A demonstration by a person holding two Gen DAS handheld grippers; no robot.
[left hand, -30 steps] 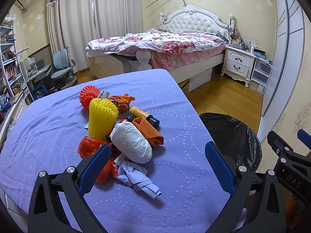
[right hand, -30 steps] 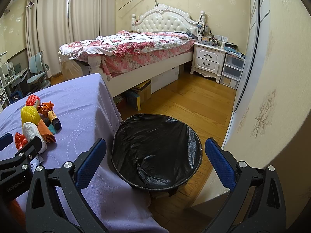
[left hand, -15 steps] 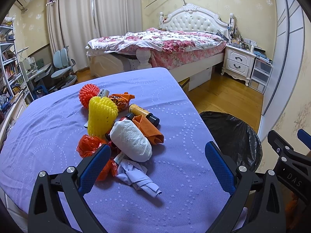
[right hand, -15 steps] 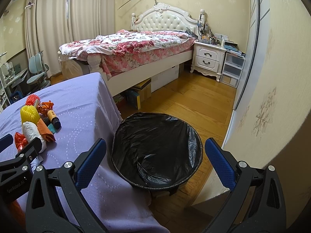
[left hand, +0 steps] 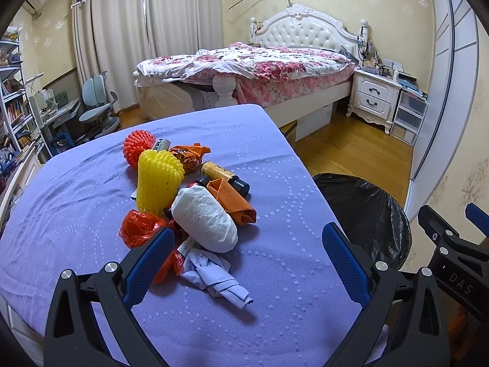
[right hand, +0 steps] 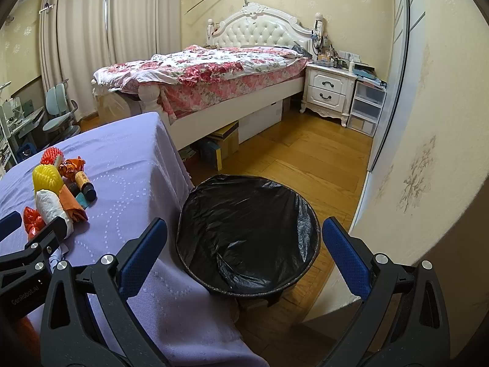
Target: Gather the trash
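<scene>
A heap of trash lies on the purple tablecloth point(left hand: 275, 165): a white paper wad point(left hand: 204, 218), a yellow foam net point(left hand: 157, 177), an orange spiky ball point(left hand: 137, 148), red plastic point(left hand: 139, 227), an orange wrapper point(left hand: 233, 202), a small brown bottle point(left hand: 224, 177) and a crumpled pale tissue point(left hand: 214, 278). My left gripper point(left hand: 247, 260) is open and empty, just short of the tissue. A bin with a black bag point(right hand: 247, 232) stands on the floor right of the table. My right gripper point(right hand: 244, 250) is open and empty above the bin's near rim.
A bed point(right hand: 214, 73) with a floral cover stands behind the table, a white nightstand point(right hand: 328, 91) to its right. A desk chair point(left hand: 97, 107) and bookshelves point(left hand: 12, 107) are at the far left. Wooden floor point(right hand: 305, 153) lies around the bin; a wall point(right hand: 428, 122) runs on the right.
The left gripper has crept slightly forward towards the heap. The right gripper has barely moved. Both stay open.
</scene>
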